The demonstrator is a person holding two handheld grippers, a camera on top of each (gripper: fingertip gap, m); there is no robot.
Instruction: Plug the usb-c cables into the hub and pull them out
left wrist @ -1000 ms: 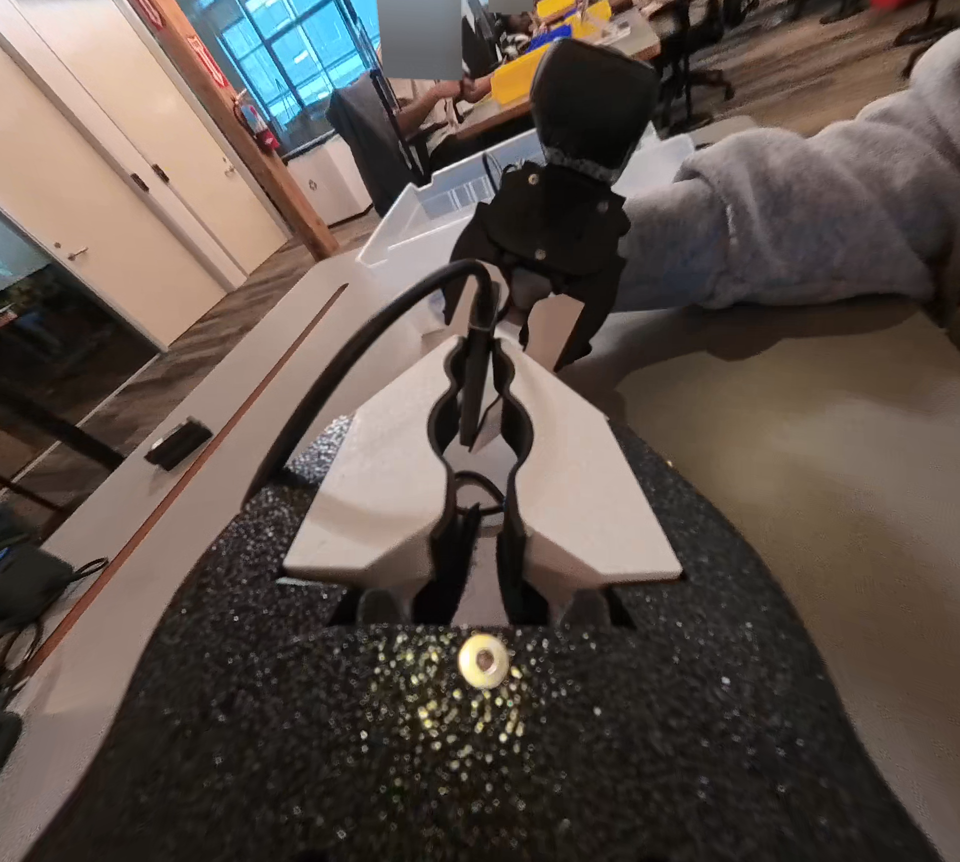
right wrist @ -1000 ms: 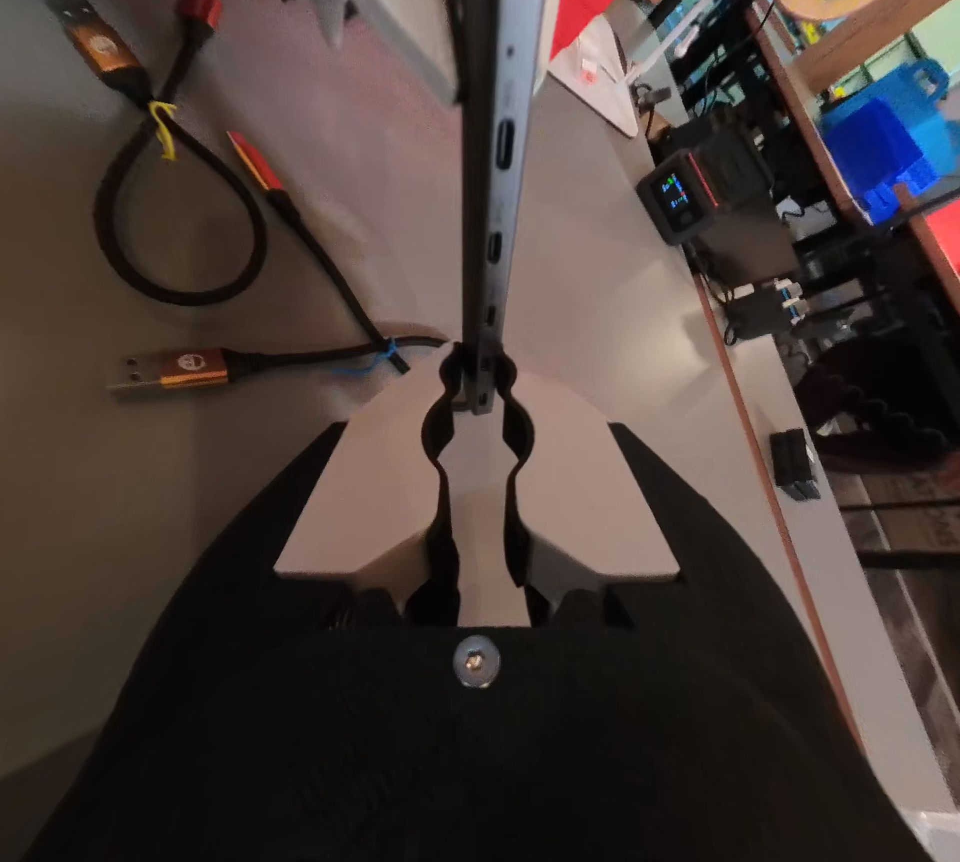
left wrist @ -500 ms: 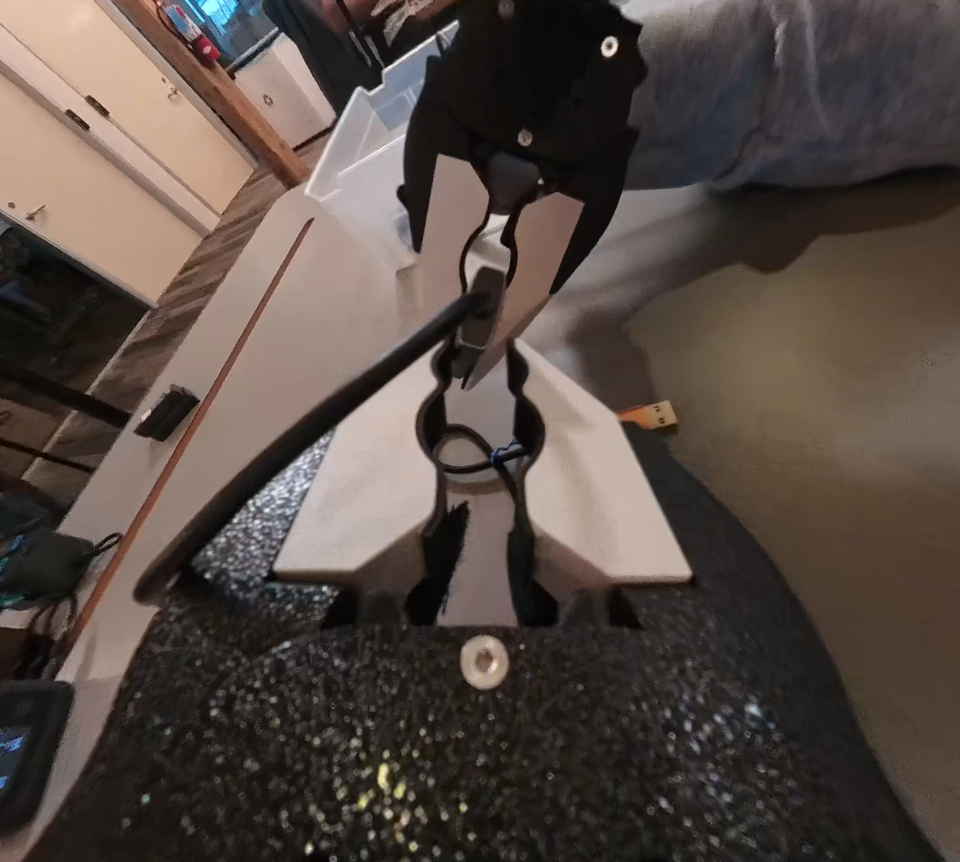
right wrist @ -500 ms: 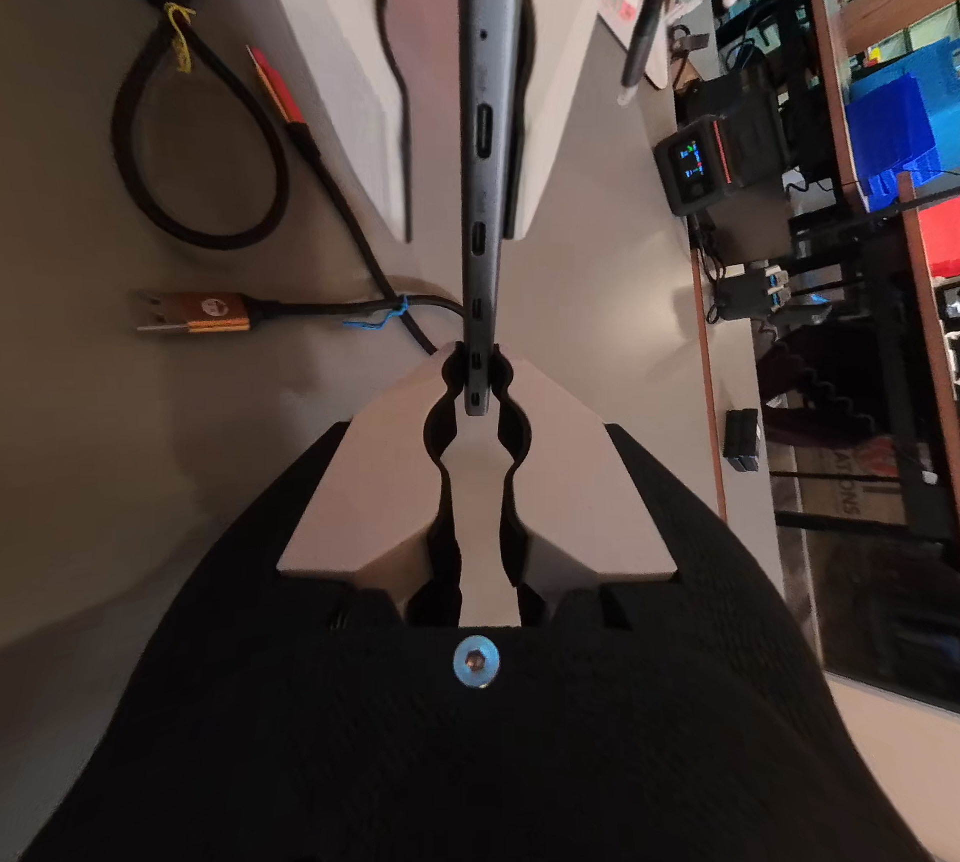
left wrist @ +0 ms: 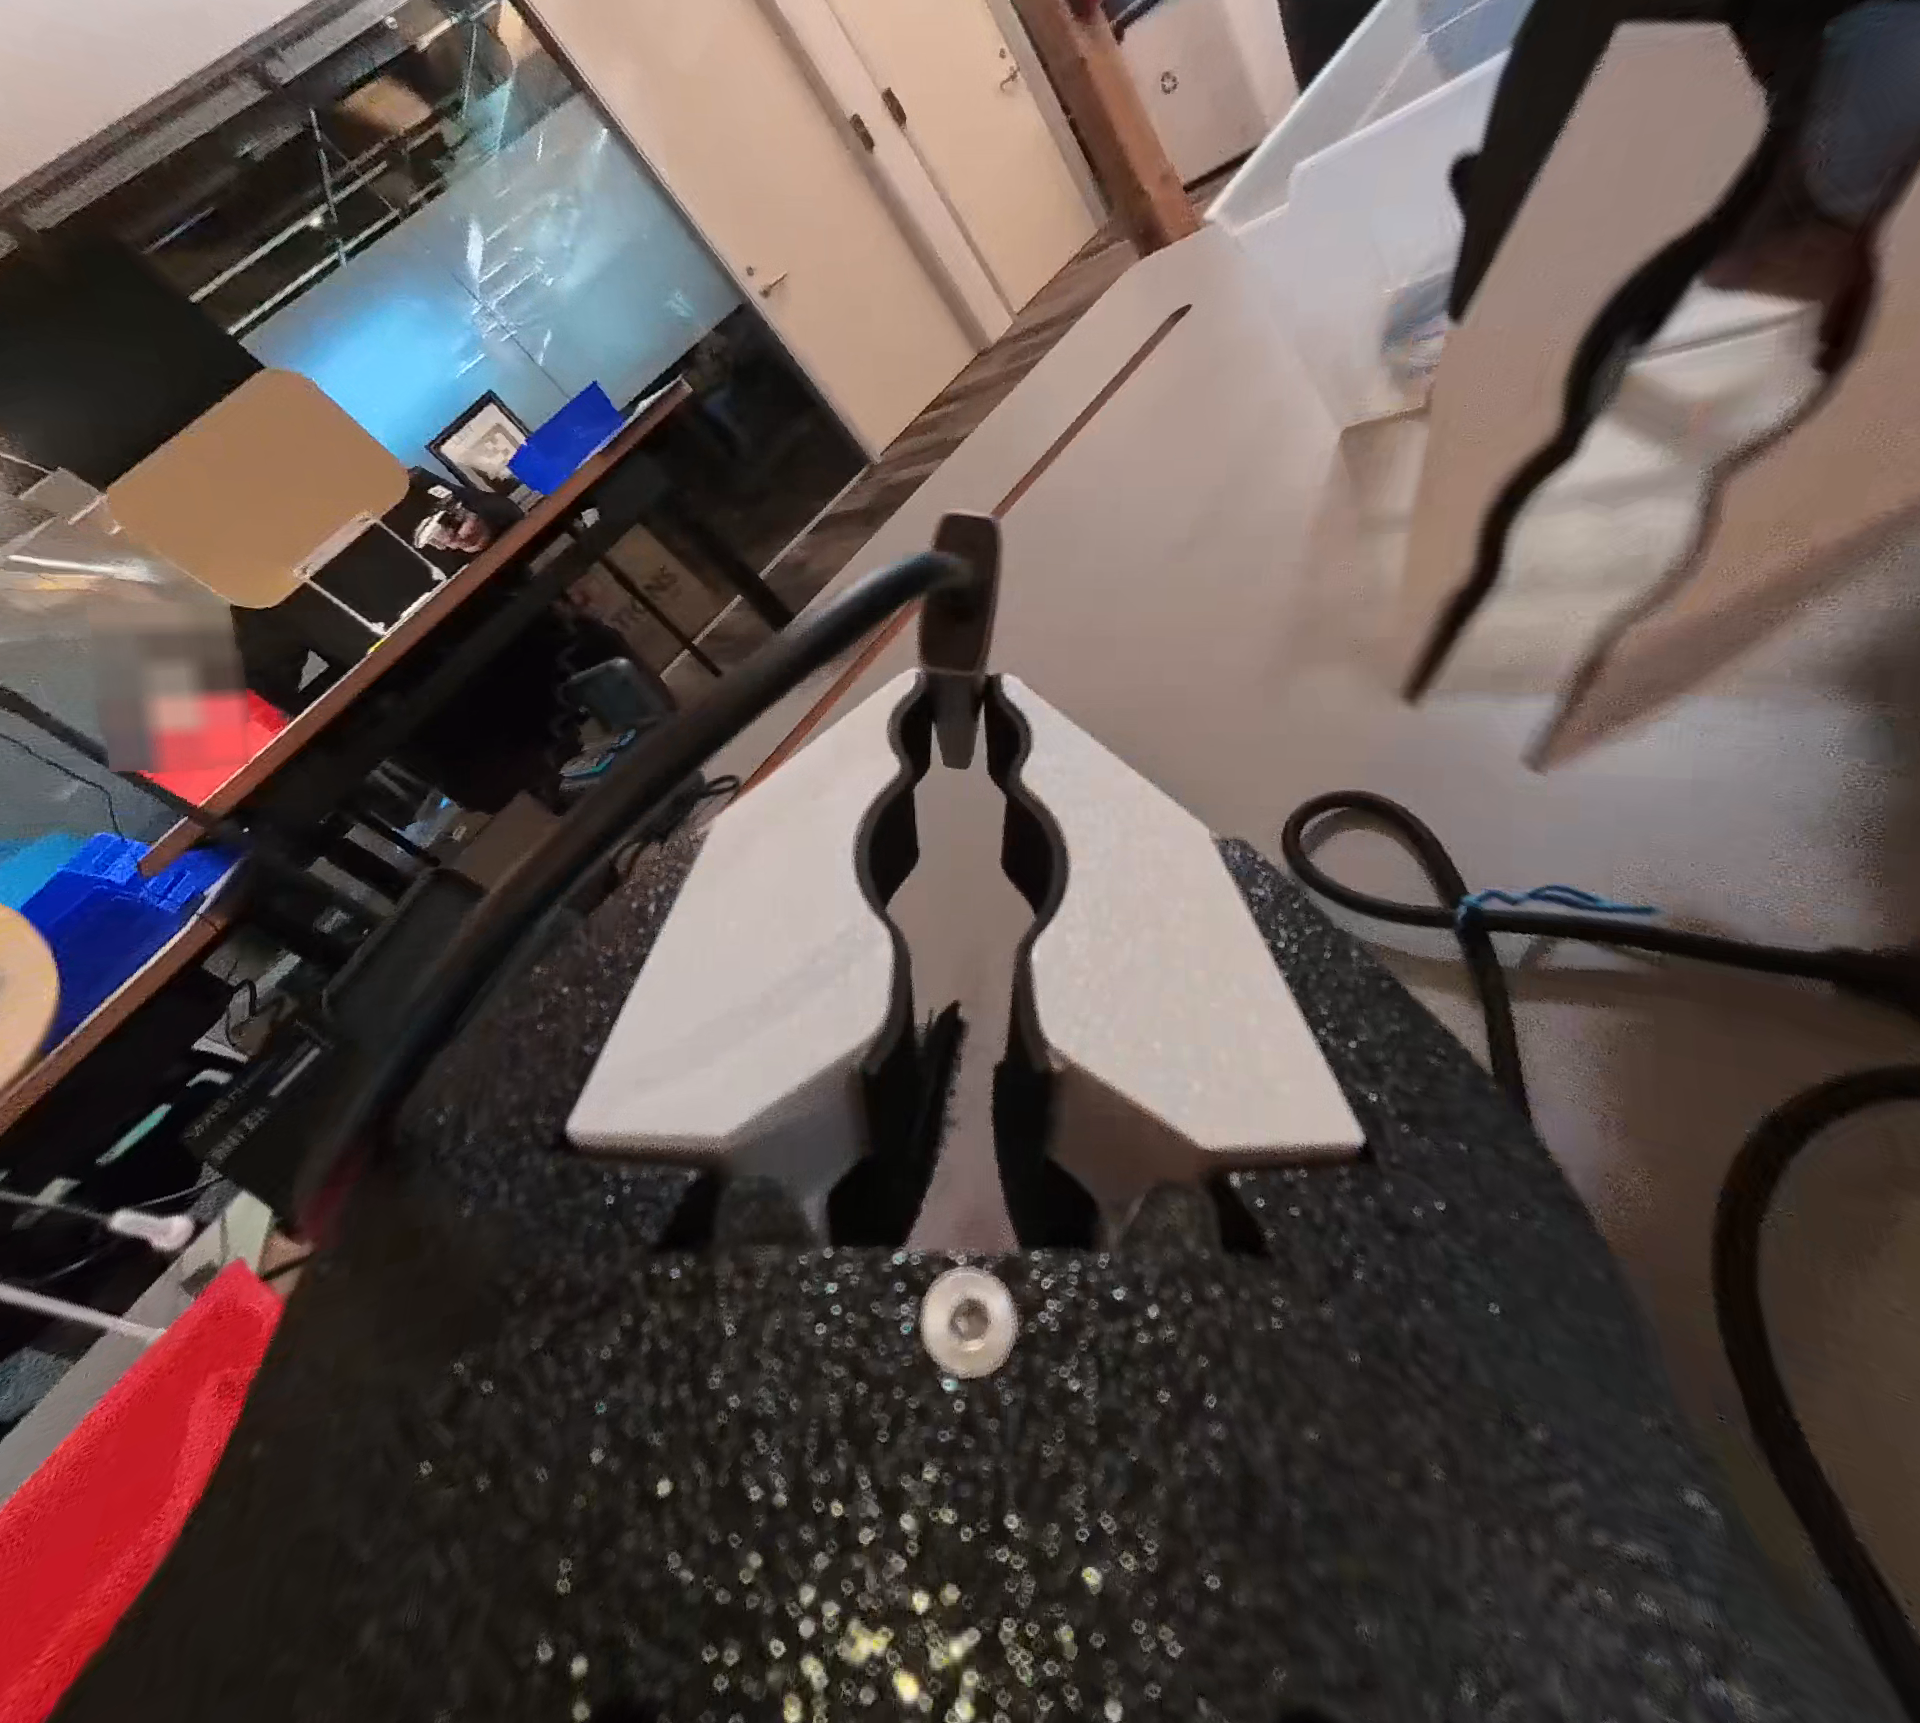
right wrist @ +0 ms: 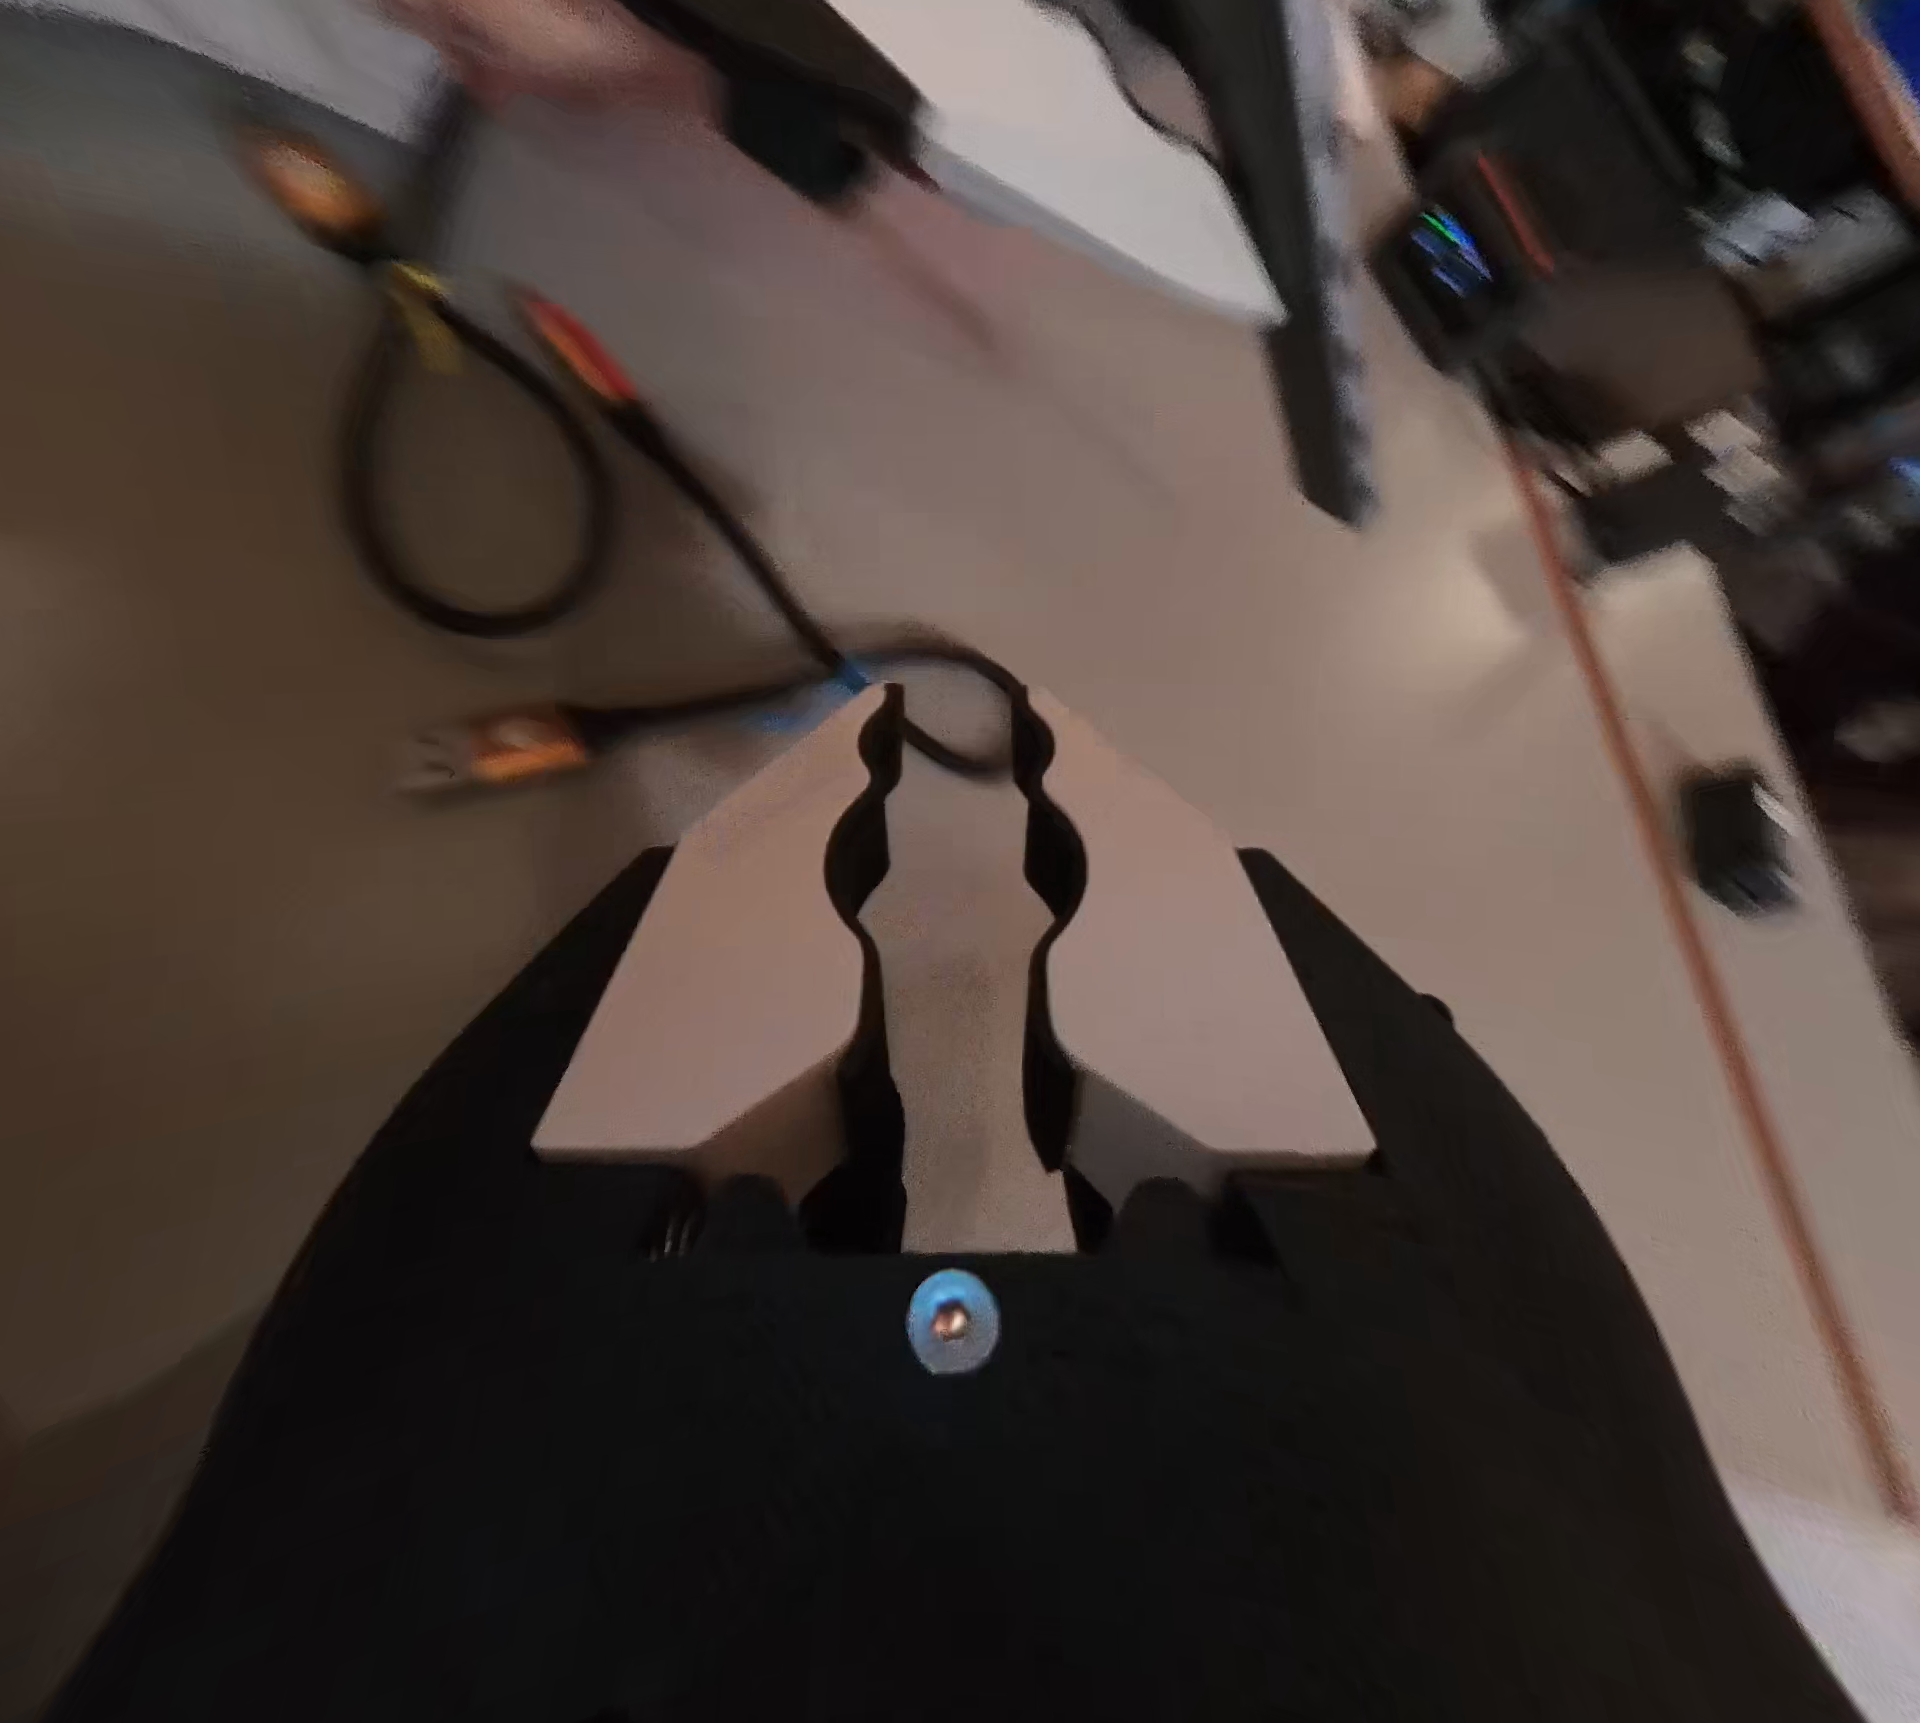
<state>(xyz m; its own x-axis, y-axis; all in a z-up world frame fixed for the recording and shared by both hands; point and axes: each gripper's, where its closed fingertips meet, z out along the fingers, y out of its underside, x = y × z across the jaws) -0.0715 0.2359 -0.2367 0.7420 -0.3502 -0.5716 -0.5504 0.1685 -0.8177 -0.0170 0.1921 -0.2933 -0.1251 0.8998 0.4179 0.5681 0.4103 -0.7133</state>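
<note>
Two grippers are in sight, and they stand differently. My left gripper [left wrist: 956,709] is pressed together on a thin dark piece [left wrist: 961,613] that stands on edge between its tips. A black cord [left wrist: 665,738] leaves that piece on its left side and runs back past the gripper body. From this view I cannot tell whether the piece is a plug or the edge of the hub.

My right gripper [right wrist: 956,702] is spread and has nothing between its fingers. In the left wrist view it hangs above the table [left wrist: 1143,478] at upper right, its fingers apart.

The right wrist view is badly blurred. In it the hub [right wrist: 1314,385] shows as a long dark bar raised off the table, its upper end up by the left gripper. I cannot make out the grip there.

A cable with a blue tie [right wrist: 717,530] lies looped on the table just beyond the right gripper's tips, with an orange plug [right wrist: 509,743] to its left. A second cable [right wrist: 457,510] loops farther off.
</note>
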